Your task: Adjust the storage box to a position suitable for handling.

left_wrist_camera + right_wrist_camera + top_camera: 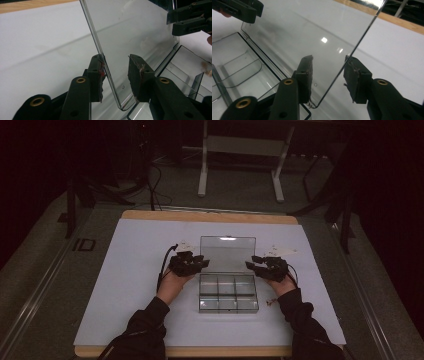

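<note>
The clear plastic compartment box (228, 293) has one raised transparent lid (228, 253). The lid's left edge stands between the left gripper (116, 72) fingers and its right edge between the right gripper (329, 75) fingers (both pairs apart, unclamped). The box shows six compartments.

Looks like lab or recording studio, dim, not home. Wooden-edged counter (210, 216) under white sheet (130, 270), standing alone on grey carpeted floor (40, 270). Black drapes at 9 and 3 o'clock. White metal frame legs (202, 175) at 12 o'clock. Cables (155, 180) trailing over floor at 11 o'clock. Dark stand legs (75, 200) at 10 o'clock, more at 2 o'clock.
</note>
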Motion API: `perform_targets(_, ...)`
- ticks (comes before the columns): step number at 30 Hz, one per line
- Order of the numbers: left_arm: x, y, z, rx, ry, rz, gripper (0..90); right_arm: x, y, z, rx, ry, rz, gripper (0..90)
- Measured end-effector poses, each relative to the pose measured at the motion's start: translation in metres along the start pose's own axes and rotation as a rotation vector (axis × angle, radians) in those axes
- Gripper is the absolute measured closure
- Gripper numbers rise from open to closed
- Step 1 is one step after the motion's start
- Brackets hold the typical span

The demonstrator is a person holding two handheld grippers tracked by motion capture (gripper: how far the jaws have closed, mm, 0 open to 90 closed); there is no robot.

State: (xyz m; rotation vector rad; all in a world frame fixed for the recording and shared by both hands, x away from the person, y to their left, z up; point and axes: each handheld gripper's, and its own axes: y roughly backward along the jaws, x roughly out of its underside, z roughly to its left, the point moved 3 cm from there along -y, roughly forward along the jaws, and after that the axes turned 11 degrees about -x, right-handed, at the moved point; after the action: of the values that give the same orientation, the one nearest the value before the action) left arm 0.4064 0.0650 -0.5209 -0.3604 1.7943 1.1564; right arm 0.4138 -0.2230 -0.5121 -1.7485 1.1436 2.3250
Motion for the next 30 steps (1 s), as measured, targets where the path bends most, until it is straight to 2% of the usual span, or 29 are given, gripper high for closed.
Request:
perform_targets(4, 0.001, -0.002, 0.001, 0.002, 0.025, 0.005, 63.4, 0.002, -0.002, -0.001, -0.004, -0.013, 0.012, 57.2)
perform_targets(6, 0.002, -0.004, 0.001, 0.003, 0.029, 0.028, 61.6, 0.003, -0.004, -0.001, -0.010, -0.024, 0.021, 54.8)
perform_targets(8, 0.003, -0.006, 0.001, 0.014, 0.050, 0.047, 59.2, 0.004, -0.006, -0.001, -0.014, -0.029, 0.037, 50.7)
perform_targets(11, 0.004, -0.007, 0.003, 0.022, 0.066, 0.056, 59.0, 0.006, -0.007, -0.002, -0.023, -0.040, 0.035, 50.6)
perform_targets(12, 0.003, -0.008, 0.002, 0.016, 0.074, 0.074, 58.1, 0.006, -0.008, -0.003, -0.029, -0.061, 0.038, 50.4)
perform_targets(15, 0.002, -0.010, 0.001, 0.008, 0.058, 0.088, 55.6, 0.006, -0.008, -0.004, -0.037, -0.076, 0.044, 50.3)
perform_targets(20, 0.003, -0.011, 0.001, 0.013, 0.082, 0.103, 54.2, 0.004, -0.009, -0.005, -0.037, -0.122, 0.071, 50.2)
perform_targets(24, 0.003, -0.014, -0.001, 0.005, 0.074, 0.131, 49.0, 0.003, -0.010, -0.007, -0.045, -0.163, 0.090, 49.6)
perform_targets(30, 0.004, -0.015, 0.000, 0.018, 0.109, 0.144, 48.8, 0.003, -0.011, -0.009, -0.056, -0.196, 0.101, 49.4)
